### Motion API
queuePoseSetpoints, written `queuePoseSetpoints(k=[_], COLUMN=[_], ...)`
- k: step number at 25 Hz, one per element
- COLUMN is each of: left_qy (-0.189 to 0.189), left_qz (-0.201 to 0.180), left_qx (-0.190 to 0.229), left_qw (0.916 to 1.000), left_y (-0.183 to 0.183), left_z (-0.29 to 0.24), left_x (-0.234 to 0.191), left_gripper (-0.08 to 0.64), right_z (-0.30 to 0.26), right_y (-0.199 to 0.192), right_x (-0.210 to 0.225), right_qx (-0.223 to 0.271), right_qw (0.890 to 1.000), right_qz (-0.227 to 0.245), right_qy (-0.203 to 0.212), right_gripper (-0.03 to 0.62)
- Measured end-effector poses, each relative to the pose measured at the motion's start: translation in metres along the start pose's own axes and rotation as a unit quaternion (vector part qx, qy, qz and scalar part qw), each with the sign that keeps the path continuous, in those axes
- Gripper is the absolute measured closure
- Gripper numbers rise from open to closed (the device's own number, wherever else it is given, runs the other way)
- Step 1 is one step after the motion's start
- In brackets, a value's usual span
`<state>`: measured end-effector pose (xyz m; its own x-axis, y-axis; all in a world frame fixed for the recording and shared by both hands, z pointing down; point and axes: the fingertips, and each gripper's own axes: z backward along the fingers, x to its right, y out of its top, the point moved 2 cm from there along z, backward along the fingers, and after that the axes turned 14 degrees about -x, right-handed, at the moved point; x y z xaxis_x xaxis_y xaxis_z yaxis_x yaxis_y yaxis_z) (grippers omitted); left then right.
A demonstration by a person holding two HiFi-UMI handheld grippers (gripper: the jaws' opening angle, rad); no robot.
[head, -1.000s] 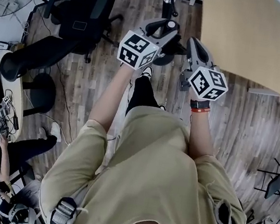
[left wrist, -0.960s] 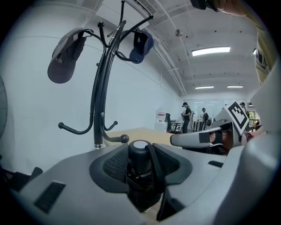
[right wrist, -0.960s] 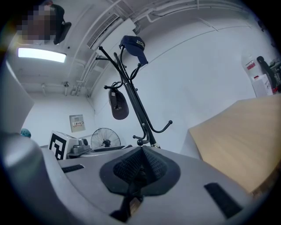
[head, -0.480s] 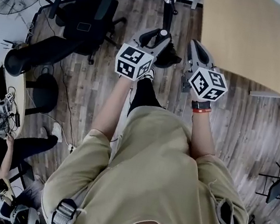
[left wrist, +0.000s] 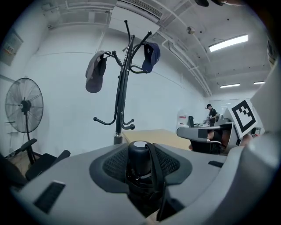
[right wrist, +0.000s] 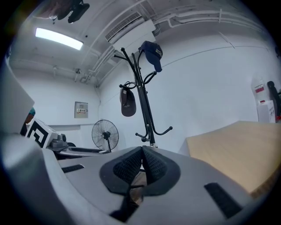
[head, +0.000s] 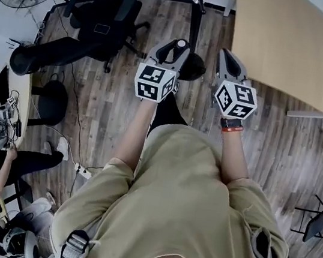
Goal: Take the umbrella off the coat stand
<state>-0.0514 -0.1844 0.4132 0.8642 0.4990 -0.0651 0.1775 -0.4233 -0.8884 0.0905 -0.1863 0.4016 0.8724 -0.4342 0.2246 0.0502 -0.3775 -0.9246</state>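
Since a sec ago both grippers are sitting lower in the head view, w/ more of the coat stand's (left wrist: 119,94) pole showing above them. The folded black umbrella (left wrist: 140,163) is off the stand, w/ the left gripper (left wrist: 141,151) clamping it between its pads, strap trailing down its side. The right gripper (right wrist: 141,154) is carrying nothing, jaws pressed together. Two caps are hanging on the stand's hooks, a grey cap (left wrist: 95,72) & a blue cap (left wrist: 152,55).
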Motion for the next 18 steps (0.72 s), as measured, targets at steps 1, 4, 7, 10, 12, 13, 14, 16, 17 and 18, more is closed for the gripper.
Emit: queuePoseSetpoints(k=[1, 4, 7, 10, 12, 13, 14, 16, 17, 18], left_qy=[0.008, 0.031, 0.048, 0.057, 0.060, 0.060, 0.060, 0.058, 0.056, 0.054], left_qz=[0.006, 0.026, 0.037, 0.037, 0.036, 0.036, 0.036, 0.034, 0.033, 0.031], left_qx=[0.003, 0.016, 0.029, 0.032, 0.031, 0.031, 0.030, 0.028, 0.027, 0.025], left_qw=[0.9999, 0.9990, 0.9977, 0.9972, 0.9971, 0.9971, 0.9971, 0.9974, 0.9975, 0.9977], left_y=[-0.001, -0.005, -0.004, -0.001, 0.000, 0.001, 0.001, 0.000, -0.002, -0.003], left_z=[0.004, 0.017, 0.029, 0.034, 0.036, 0.036, 0.036, 0.035, 0.035, 0.035], left_x=[0.002, 0.007, 0.014, 0.023, 0.027, 0.029, 0.030, 0.034, 0.035, 0.036], left_gripper=[0.374, 0.374, 0.374, 0.374, 0.374, 0.374, 0.374, 0.374, 0.374, 0.374], right_z=[0.004, 0.016, 0.025, 0.031, 0.033, 0.034, 0.036, 0.038, 0.039, 0.039], right_y=[0.000, -0.002, -0.006, -0.009, -0.008, -0.008, -0.008, -0.010, -0.011, -0.012], right_x=[0.000, 0.001, 0.002, 0.004, 0.005, 0.006, 0.007, 0.008, 0.008, 0.008], right_qx=[0.001, 0.004, 0.000, -0.008, -0.008, -0.008, -0.007, -0.005, -0.006, -0.006], right_qw=[1.000, 1.000, 0.999, 0.999, 0.999, 0.999, 0.999, 0.999, 0.999, 0.999], right_qz=[0.006, 0.022, 0.035, 0.042, 0.040, 0.037, 0.035, 0.030, 0.028, 0.027], right_qy=[-0.004, -0.016, -0.020, -0.022, -0.021, -0.020, -0.019, -0.018, -0.017, -0.017], right_gripper=[0.577, 0.577, 0.577, 0.577, 0.577, 0.577, 0.577, 0.577, 0.577, 0.577])
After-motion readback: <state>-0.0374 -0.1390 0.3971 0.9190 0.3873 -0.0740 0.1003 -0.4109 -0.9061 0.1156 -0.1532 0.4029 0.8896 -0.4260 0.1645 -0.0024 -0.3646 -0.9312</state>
